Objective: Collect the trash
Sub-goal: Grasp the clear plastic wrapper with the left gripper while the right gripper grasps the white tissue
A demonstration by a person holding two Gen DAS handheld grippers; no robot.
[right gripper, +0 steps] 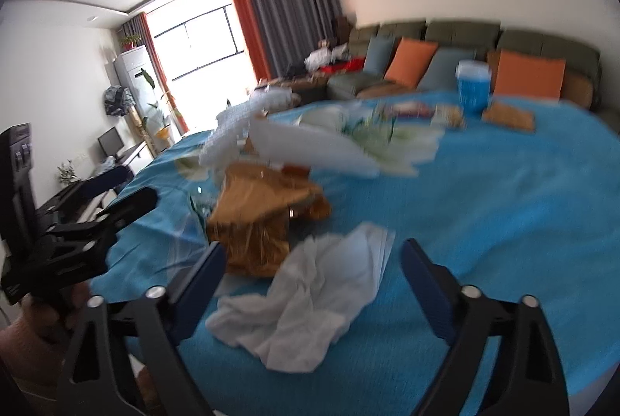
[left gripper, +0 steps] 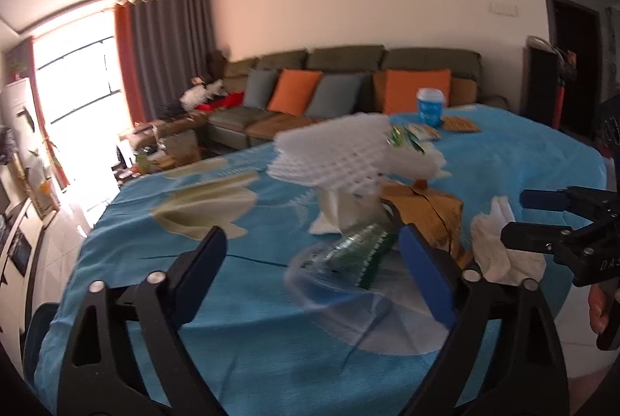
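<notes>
Your right gripper (right gripper: 314, 284) stood wide open and empty over the blue-clothed table (right gripper: 503, 206), the crumpled white tissue (right gripper: 310, 303) lying directly between and ahead of its jaws. Your left gripper (left gripper: 310, 268), equally open and empty, faced the clear plastic bottle (left gripper: 348, 249), lying slantwise, beside the brown paper (left gripper: 430, 210).

A table under a blue cloth (left gripper: 240, 303) carries a scatter: crumpled white tissue (right gripper: 310, 303), brown paper bag (right gripper: 255, 218), clear plastic bottle (left gripper: 348, 253), white foam netting (left gripper: 333, 156), blue-and-white cup (left gripper: 431, 107) at the far edge.
</notes>
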